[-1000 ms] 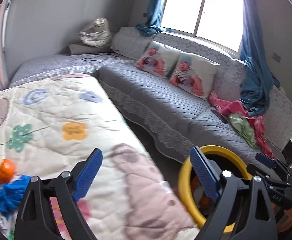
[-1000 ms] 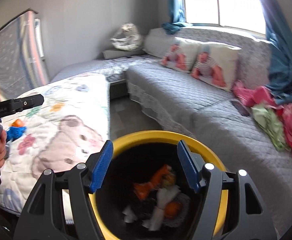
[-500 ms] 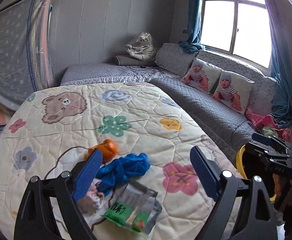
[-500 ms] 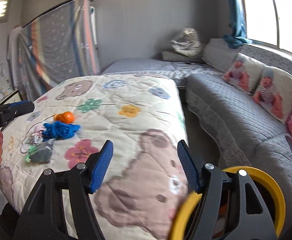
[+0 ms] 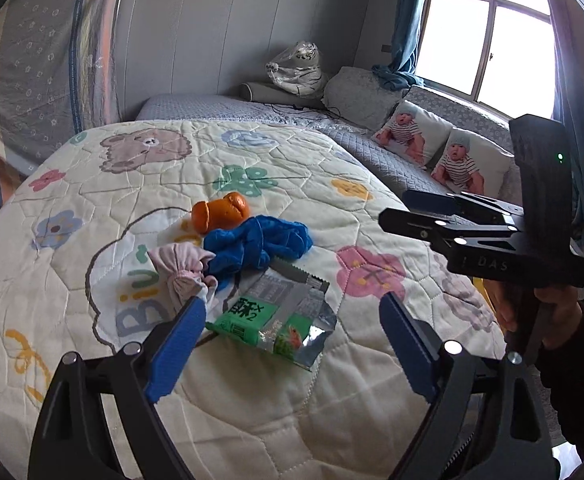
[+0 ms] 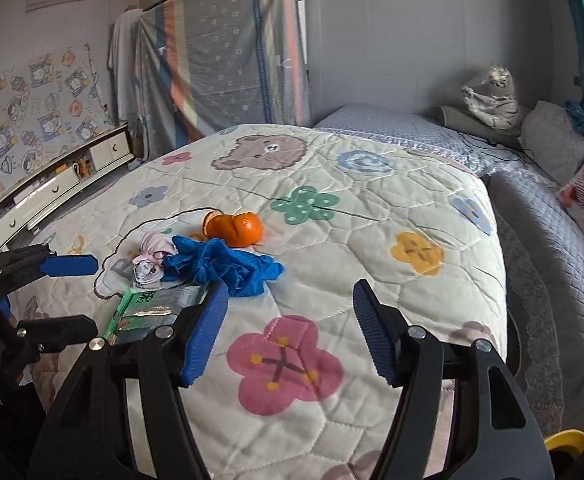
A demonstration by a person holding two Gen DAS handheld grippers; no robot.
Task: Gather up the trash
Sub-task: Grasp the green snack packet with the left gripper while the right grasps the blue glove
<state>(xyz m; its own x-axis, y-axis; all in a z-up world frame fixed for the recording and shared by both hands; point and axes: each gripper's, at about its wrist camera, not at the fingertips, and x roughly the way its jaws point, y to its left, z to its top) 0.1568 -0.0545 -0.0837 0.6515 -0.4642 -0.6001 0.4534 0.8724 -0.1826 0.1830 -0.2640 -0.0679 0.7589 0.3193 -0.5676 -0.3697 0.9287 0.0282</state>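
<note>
So there's a little heap of trash on the cartoon quilt (image 5: 91,200): an orange peel (image 5: 219,211), a crumpled blue glove (image 5: 255,242) touching it at its 5 o'clock, a wadded pink tissue (image 5: 181,266) right at the glove's 8 o'clock, and a green snack wrapper (image 5: 275,316) lying flat at the glove's 6 o'clock.

The left gripper (image 5: 292,340) hangs above the wrapper, jaws spread wide and nothing between the pads; they've just eased in a touch. The right gripper (image 6: 287,328) is over bare quilt at roughly 4 o'clock from the pile, jaws apart and empty too, also just narrowed a bit.

A sliver of the yellow bin (image 6: 564,440) peeks in at the 5 o'clock corner of the right view, off the bed's edge.
</note>
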